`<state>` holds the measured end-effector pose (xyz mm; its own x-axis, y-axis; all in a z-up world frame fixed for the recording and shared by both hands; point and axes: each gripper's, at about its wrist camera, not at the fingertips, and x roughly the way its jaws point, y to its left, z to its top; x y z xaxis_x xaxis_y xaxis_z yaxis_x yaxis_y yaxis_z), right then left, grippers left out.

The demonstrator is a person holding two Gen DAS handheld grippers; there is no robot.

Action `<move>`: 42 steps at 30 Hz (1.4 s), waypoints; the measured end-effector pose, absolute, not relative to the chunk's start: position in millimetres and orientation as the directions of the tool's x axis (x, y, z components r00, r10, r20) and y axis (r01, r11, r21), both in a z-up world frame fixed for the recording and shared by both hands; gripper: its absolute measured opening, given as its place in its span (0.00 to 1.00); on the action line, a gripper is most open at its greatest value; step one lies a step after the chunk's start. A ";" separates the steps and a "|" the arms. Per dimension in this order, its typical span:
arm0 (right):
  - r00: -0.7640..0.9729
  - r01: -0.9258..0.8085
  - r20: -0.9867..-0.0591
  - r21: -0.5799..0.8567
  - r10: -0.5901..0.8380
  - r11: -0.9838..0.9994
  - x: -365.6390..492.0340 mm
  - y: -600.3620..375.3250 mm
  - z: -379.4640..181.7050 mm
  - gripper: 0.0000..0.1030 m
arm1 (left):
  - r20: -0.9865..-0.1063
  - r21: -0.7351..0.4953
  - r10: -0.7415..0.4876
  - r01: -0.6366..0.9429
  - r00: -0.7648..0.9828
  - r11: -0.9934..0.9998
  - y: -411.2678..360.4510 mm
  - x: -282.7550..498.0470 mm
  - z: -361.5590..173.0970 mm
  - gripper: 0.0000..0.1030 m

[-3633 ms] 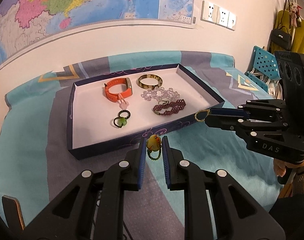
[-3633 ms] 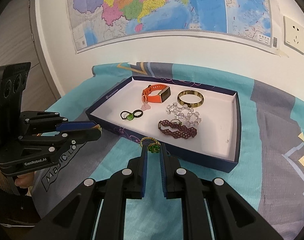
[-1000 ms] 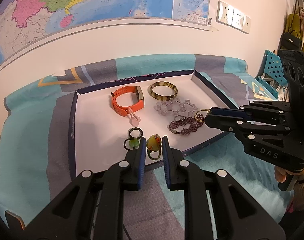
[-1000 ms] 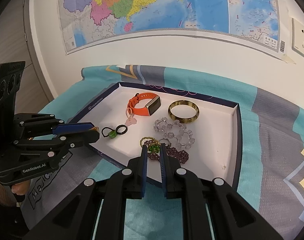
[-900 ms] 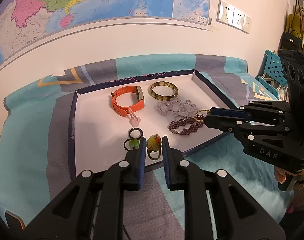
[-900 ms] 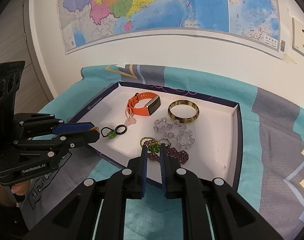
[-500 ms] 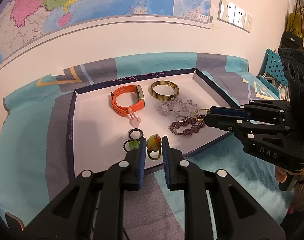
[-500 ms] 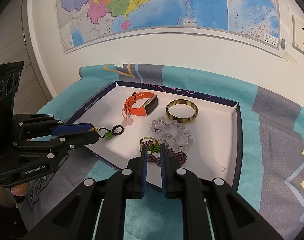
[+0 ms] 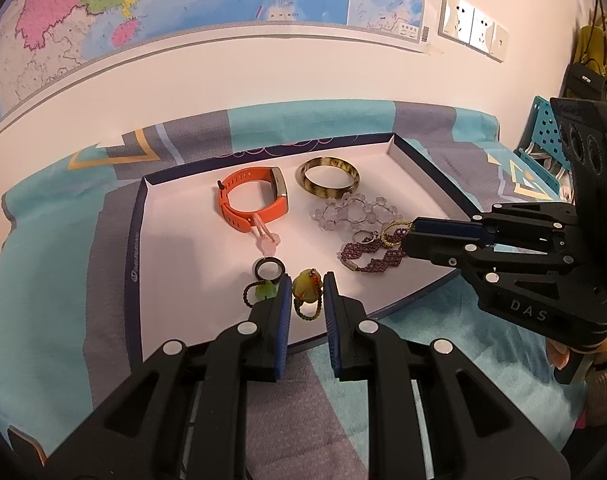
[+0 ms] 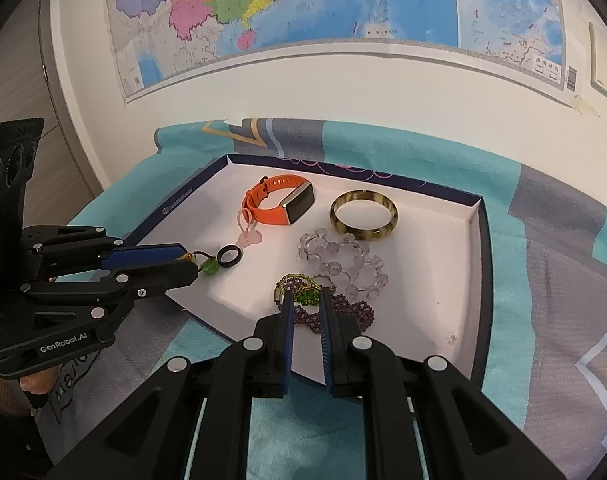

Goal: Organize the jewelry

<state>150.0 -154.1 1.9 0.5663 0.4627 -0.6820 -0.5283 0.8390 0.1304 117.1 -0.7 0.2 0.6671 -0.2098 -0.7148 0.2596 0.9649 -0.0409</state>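
Observation:
A dark-rimmed tray with a white floor lies on the cloth. In it are an orange watch band, a tortoiseshell bangle, a clear bead bracelet, a purple bead bracelet and a black ring with a green bead. My left gripper is shut on a yellow bead charm over the tray's front part. My right gripper is shut on a gold and green ring above the purple bracelet. It also shows from the side in the left wrist view.
A teal and grey patterned cloth covers the table against a white wall with a map. A blue perforated rack and hanging bags stand at the far right. The left gripper also shows in the right wrist view.
Both grippers have moved forward from in front of the tray to over its front part, each still holding its piece. In the last half second they edged slightly further in.

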 end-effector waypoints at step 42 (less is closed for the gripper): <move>0.671 -0.433 -0.636 0.082 0.382 0.898 96.8 -163.0 2.8 0.93 | -0.648 0.019 -0.082 0.124 0.757 0.992 17.1 55.8 9.2 0.94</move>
<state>96.8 -163.0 2.8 0.6705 0.3819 -0.6361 -0.4332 0.8975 0.0821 55.8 17.1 9.2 0.7569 -0.0821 -0.6484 0.1241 0.9921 0.0193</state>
